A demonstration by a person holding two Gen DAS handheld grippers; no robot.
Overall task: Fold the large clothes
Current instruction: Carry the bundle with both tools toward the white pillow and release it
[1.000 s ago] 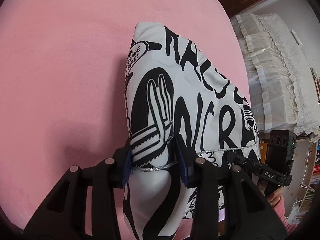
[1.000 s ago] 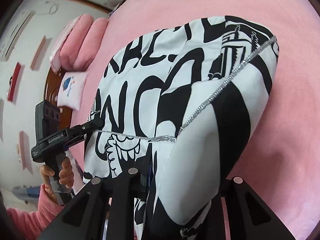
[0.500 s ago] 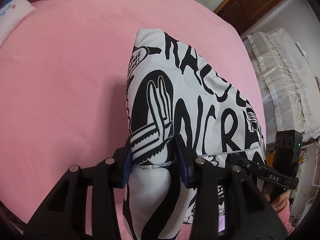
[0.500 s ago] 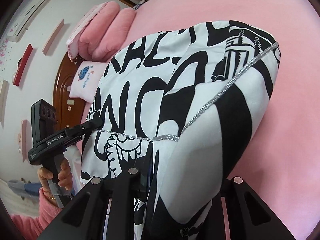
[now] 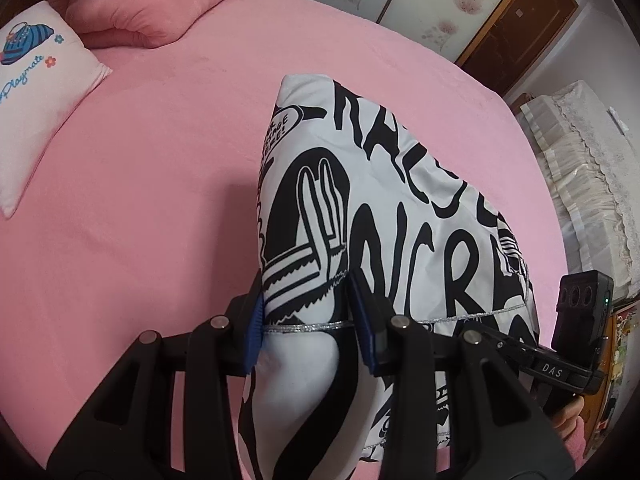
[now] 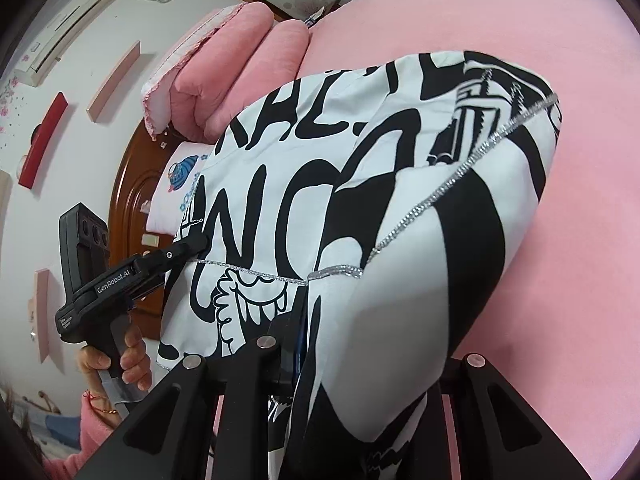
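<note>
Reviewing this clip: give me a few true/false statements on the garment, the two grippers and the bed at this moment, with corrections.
1. Both grippers are clamped on the black-and-white garment. True: the left gripper and the right gripper each pinch a fold.
2. The garment lies spread flat on the pink bed. False: it hangs bunched between the grippers above the bed.
3. A silver trim line runs across the fabric. True.
4. The bedsheet is blue. False: it is pink.
5. A printed pillow lies near the head of the bed. True.
</note>
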